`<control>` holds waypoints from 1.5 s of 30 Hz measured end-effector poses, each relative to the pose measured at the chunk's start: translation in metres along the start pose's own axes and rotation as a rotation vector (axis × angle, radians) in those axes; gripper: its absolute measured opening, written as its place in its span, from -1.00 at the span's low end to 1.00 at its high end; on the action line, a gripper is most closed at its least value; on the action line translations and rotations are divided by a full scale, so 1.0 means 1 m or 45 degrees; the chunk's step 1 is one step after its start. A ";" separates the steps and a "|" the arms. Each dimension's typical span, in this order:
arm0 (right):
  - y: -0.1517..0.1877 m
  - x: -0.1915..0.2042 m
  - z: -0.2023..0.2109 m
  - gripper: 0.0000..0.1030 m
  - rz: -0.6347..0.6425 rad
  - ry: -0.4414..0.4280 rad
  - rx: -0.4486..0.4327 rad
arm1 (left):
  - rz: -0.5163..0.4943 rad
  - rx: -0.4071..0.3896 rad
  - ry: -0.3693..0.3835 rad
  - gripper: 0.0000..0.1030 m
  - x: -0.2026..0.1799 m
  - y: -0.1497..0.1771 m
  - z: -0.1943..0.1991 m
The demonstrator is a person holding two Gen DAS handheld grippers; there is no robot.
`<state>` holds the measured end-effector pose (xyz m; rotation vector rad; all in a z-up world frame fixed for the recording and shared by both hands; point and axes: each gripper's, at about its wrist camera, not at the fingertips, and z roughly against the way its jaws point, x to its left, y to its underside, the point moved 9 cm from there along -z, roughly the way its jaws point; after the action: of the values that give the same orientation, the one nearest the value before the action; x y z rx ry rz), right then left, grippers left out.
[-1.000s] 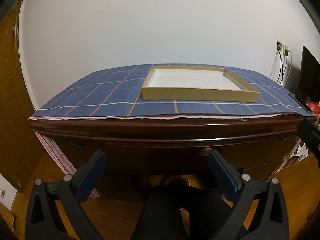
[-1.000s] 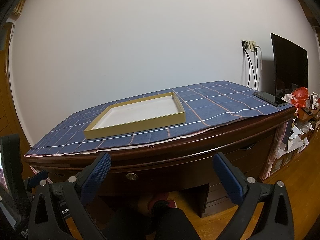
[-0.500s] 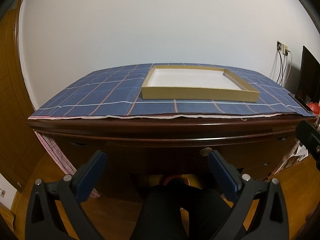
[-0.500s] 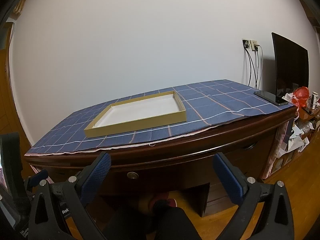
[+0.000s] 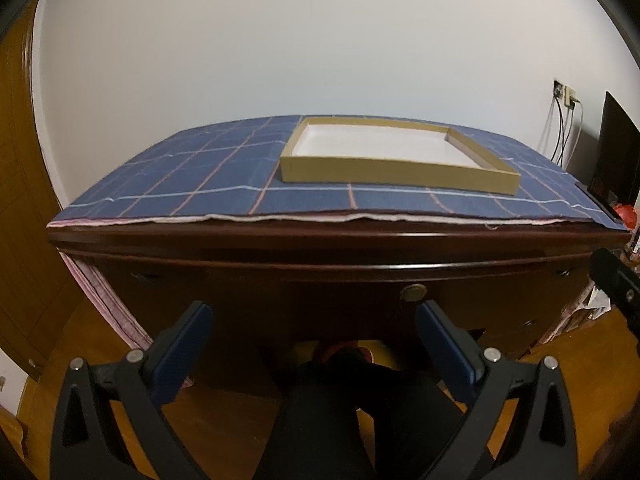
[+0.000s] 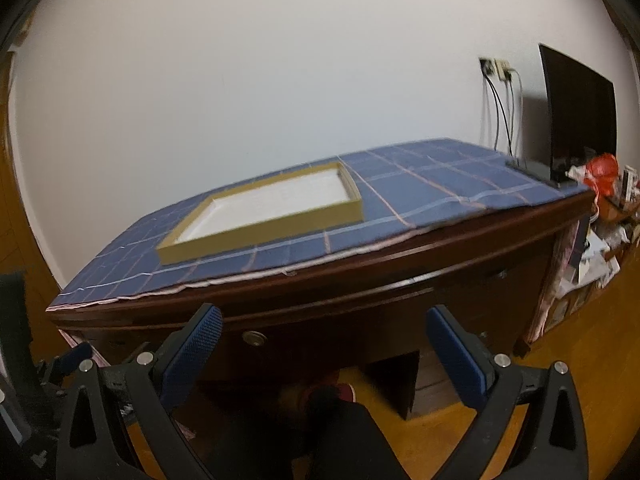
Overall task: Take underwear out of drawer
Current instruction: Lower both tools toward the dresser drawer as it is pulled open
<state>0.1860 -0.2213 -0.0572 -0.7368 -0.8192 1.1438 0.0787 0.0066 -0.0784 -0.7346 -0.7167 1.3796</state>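
A dark wooden desk stands ahead with its centre drawer [image 5: 320, 288] shut; a round brass lock [image 5: 413, 292] sits on the drawer front, also seen as the lock [image 6: 253, 337] in the right wrist view. No underwear shows. My left gripper [image 5: 314, 336] hangs open in front of the drawer, nothing between its blue pads. My right gripper [image 6: 324, 340] is open too, a little short of the drawer front [image 6: 340, 320] and empty. The left gripper's body [image 6: 24, 360] shows at the left edge of the right wrist view.
A blue checked cloth [image 5: 192, 184] covers the desk top, with a shallow cardboard tray [image 5: 400, 176] on it. A dark monitor [image 6: 576, 120], a phone [image 6: 532, 168] and cluttered shelves [image 6: 600, 216] stand at the right. A person's dark trouser legs [image 5: 360, 408] fill the kneehole. Wooden floor lies below.
The right gripper has swung and tilted, with the view now blurred and the desk shifted in it. The left gripper has edged slightly closer to the drawer. Both stay open.
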 end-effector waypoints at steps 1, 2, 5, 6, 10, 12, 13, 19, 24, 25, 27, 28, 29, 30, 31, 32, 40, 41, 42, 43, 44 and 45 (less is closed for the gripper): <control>0.002 -0.004 -0.002 0.99 -0.004 0.011 0.003 | 0.007 0.002 -0.007 0.99 0.003 0.002 -0.002; 0.003 -0.009 -0.004 0.99 -0.010 0.021 0.005 | 0.014 0.006 -0.010 0.99 0.005 0.003 -0.004; 0.006 -0.018 -0.006 0.99 -0.023 0.026 -0.003 | 0.053 0.013 0.005 0.99 0.013 0.008 -0.010; 0.006 -0.021 -0.007 0.99 -0.022 0.025 -0.007 | 0.078 0.018 0.005 0.99 0.017 0.010 -0.013; 0.003 -0.026 -0.010 0.99 0.005 0.028 -0.059 | 0.109 0.050 0.040 0.98 0.026 0.017 -0.022; -0.003 -0.031 -0.007 0.99 0.019 0.050 -0.146 | 0.116 0.022 0.007 0.98 0.033 0.016 -0.024; -0.006 -0.034 -0.005 0.99 0.020 0.066 -0.186 | 0.129 0.002 -0.007 0.98 0.037 0.014 -0.024; -0.018 -0.047 -0.014 0.99 0.119 0.143 -0.260 | 0.143 -0.108 -0.036 0.98 0.047 -0.002 -0.029; -0.015 -0.072 -0.030 0.99 0.083 0.158 -0.278 | 0.118 -0.213 -0.056 0.98 0.050 -0.009 -0.035; -0.012 -0.077 -0.037 0.99 0.072 0.142 -0.242 | 0.108 -0.199 -0.052 0.98 0.050 -0.007 -0.039; -0.004 -0.087 -0.054 0.99 0.049 0.125 -0.163 | 0.099 -0.159 -0.050 0.98 0.050 -0.003 -0.050; -0.001 -0.091 -0.059 0.99 0.043 0.115 -0.139 | 0.101 -0.142 -0.055 0.98 0.052 -0.001 -0.055; 0.002 -0.094 -0.068 0.99 0.041 0.076 -0.117 | 0.106 -0.132 -0.058 0.98 0.053 0.000 -0.059; 0.004 -0.096 -0.076 0.99 0.044 0.026 -0.094 | 0.116 -0.121 -0.062 0.98 0.056 0.002 -0.064; 0.008 -0.098 -0.088 0.99 0.040 -0.038 -0.050 | 0.124 -0.113 -0.063 0.98 0.059 0.003 -0.068; 0.011 -0.102 -0.098 0.99 0.030 -0.084 -0.016 | 0.130 -0.109 -0.064 0.98 0.061 0.005 -0.071; 0.017 -0.113 -0.142 0.99 0.031 -0.191 0.059 | 0.156 -0.043 -0.104 0.98 0.068 0.017 -0.096; 0.017 -0.112 -0.145 0.99 0.039 -0.195 0.064 | 0.156 -0.035 -0.093 0.98 0.064 0.019 -0.098; 0.017 -0.110 -0.148 0.99 0.050 -0.198 0.072 | 0.151 -0.028 -0.082 0.98 0.058 0.021 -0.098; 0.015 -0.109 -0.151 0.99 0.056 -0.197 0.075 | 0.141 -0.023 -0.069 0.98 0.052 0.022 -0.100; 0.014 -0.106 -0.153 0.98 0.063 -0.192 0.076 | 0.125 -0.019 -0.059 0.98 0.047 0.022 -0.100; 0.013 -0.106 -0.156 0.98 0.066 -0.192 0.081 | 0.109 -0.016 -0.053 0.98 0.042 0.022 -0.100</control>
<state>0.2922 -0.3339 -0.1662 -0.6273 -0.8901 1.2780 0.1490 0.0460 -0.1551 -0.7556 -0.7349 1.4727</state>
